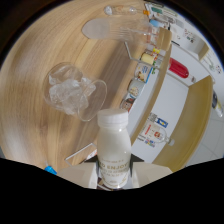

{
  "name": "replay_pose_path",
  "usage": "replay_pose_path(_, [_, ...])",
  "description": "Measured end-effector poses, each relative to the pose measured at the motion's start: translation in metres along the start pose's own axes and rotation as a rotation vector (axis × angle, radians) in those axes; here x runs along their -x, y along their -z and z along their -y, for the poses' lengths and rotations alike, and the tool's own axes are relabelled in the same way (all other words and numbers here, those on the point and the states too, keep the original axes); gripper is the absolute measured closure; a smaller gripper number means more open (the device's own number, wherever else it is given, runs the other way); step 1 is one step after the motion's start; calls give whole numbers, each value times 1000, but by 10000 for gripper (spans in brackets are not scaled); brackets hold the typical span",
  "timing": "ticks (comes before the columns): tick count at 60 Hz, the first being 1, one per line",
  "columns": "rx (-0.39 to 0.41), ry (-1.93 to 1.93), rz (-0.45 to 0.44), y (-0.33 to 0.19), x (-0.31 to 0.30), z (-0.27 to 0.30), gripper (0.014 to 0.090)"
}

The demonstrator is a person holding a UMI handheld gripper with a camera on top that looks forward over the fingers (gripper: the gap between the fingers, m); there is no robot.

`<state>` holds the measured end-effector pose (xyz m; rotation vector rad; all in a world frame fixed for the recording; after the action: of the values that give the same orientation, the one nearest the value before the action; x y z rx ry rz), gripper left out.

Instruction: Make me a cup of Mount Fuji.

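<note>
A white milk bottle [114,145] with a white cap and a label reading "ENJOY" stands between my fingers, which press on its lower body from both sides. My gripper [116,176] is shut on it; only the pale finger pads [77,173] show beside the bottle. Just beyond the bottle's cap, a clear glass cup [70,92] filled with ice cubes sits on the wooden table [35,65]. The cup's rim lies close to the cap, slightly to its left.
Clear plastic containers [117,27] lie farther along the table. A rack of small jars and bottles [142,65] lines the table's edge to the right. Past it are a white surface [172,97], a red object [178,67] and a labelled bottle [155,131].
</note>
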<state>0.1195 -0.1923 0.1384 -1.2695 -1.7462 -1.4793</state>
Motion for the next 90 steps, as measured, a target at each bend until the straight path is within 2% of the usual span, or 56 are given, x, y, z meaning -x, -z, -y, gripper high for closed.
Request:
replay_pose_path(10, [-7,-126,7,4,-3,-1,573])
replay_pose_path(16, [-51,-339,4,12,-15,-3,574])
replay_pose_path(29, [-257,-1118,-29,44,-58,-13,564])
replay_pose_path(34, [-311,-1399,6,46,-56,-16,566])
replay_pose_path(41, [-295,-1717,98,36,-27,-15,566])
replay_pose_path(46, [-254,-1856,140,23,-2,-15,566])
replay_pose_path(62, [-153,-2035,261,-14,67,5,567])
replay_pose_path(74, [-128,-2015,314,-17,91,14,562])
replay_pose_path(85, [-127,-2012,286,-7,95,14,546])
replay_pose_path(90, [-100,-2024,294,-3,100,14,537])
